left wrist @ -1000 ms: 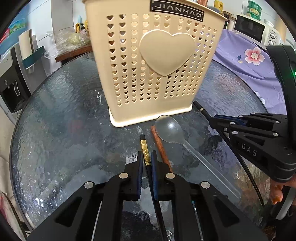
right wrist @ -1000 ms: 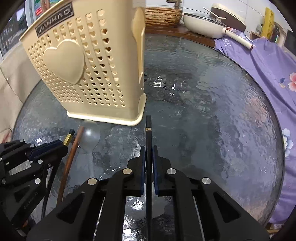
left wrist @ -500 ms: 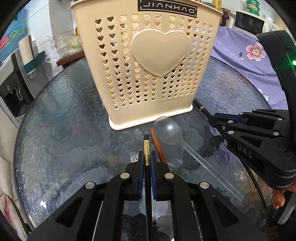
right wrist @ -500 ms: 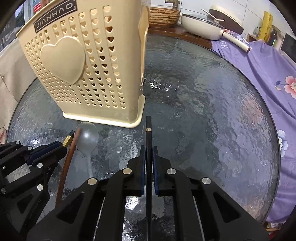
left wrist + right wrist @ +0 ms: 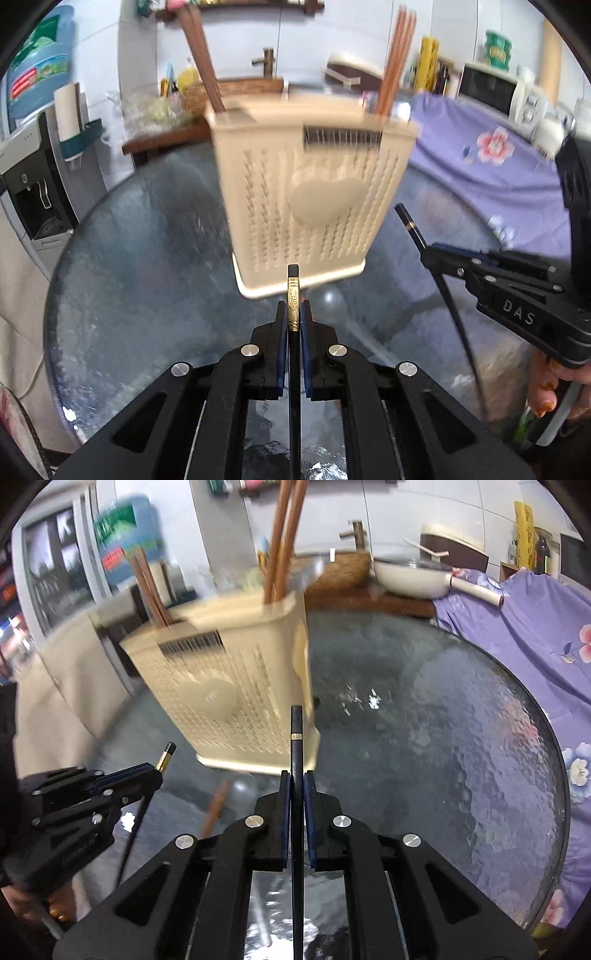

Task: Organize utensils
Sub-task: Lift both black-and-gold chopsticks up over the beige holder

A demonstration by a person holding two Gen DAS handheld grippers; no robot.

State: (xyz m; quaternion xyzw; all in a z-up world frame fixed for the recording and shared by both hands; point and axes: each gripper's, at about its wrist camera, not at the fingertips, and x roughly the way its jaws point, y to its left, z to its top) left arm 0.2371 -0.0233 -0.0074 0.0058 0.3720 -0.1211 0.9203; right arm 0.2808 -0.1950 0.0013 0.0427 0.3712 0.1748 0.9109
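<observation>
Left gripper [image 5: 293, 319] is clamped on a black chopstick with a gold end [image 5: 293, 302]; right gripper [image 5: 296, 794] is clamped on a plain black chopstick [image 5: 296, 734]. Both are held above the table [image 5: 461, 738], just short of the basket [image 5: 314, 206].

Risk, judged: thin, smooth sticks may pivot between the pads, or catch the basket rim and tip the light, perforated plastic. The glass tabletop is pebbled, so a dropped stick could roll.

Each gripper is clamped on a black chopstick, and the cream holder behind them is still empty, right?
Not empty. The left wrist view shows brown chopsticks standing in the cream holder. The rest holds: left gripper and right gripper each clamp a black chopstick.
</observation>
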